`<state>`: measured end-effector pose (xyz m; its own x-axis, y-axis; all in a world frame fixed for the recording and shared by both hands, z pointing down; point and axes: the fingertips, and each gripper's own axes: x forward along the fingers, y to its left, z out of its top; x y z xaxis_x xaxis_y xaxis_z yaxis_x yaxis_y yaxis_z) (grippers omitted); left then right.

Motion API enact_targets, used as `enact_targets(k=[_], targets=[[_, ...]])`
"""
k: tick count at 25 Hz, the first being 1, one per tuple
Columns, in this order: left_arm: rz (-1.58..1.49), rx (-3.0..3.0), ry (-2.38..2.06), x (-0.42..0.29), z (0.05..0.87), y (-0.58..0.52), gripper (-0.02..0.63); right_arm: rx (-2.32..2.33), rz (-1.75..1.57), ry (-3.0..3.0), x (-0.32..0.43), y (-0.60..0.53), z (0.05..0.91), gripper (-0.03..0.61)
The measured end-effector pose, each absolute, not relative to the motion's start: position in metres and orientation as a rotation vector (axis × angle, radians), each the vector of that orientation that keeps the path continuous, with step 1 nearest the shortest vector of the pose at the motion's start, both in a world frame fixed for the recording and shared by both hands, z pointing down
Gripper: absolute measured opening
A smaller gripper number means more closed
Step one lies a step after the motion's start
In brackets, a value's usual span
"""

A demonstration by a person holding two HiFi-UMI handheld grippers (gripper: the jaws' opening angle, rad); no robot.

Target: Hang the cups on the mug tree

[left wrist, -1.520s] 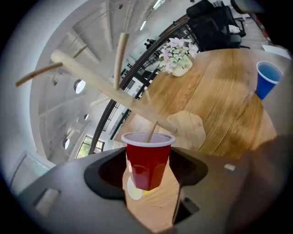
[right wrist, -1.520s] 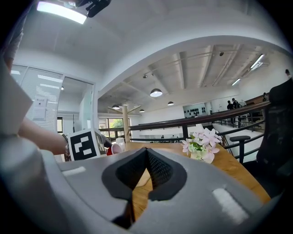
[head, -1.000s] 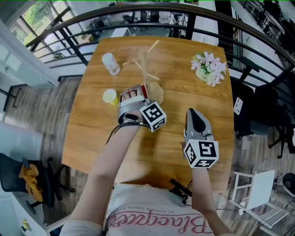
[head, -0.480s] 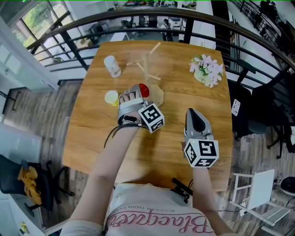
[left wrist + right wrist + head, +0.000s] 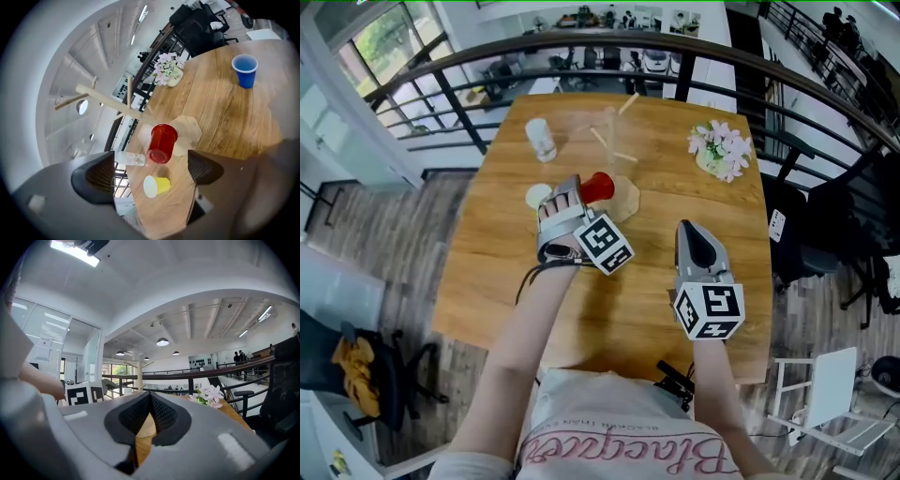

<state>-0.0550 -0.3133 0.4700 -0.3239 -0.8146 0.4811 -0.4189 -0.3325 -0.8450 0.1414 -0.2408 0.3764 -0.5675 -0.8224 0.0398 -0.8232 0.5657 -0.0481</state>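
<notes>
Red cup (image 5: 161, 143) and yellow cup (image 5: 157, 186) sit beyond just-opened, empty left claw (image 5: 151, 169); right claw (image 5: 150, 414) closed.

Head view: high over the tabletop's (image 5: 487, 281) near edge, facing steeply down, whole top in frame. Left gripper view: close and low over the tabletop, rolled sideways, aimed at the red cup (image 5: 162, 143) and mug tree (image 5: 110, 101). Right gripper view: level, low over the near right part, facing the far edge. All three share the flowers (image 5: 719, 148) (image 5: 168, 71) (image 5: 209, 395) at the far right corner.
</notes>
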Motion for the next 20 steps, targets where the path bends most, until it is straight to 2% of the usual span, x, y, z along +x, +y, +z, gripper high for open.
enact_targets(k=[8,20], targets=[[-1.472,-1.706,1.754,-0.069,0.445,-0.29,0.506,1.418,0.046,-2.785,0.128,-0.223,0.366,0.002],[-0.951,-1.968,1.98,-0.104,0.41,-0.268,0.48,1.445,0.04,-2.774,0.1,-0.218,0.36,0.002]])
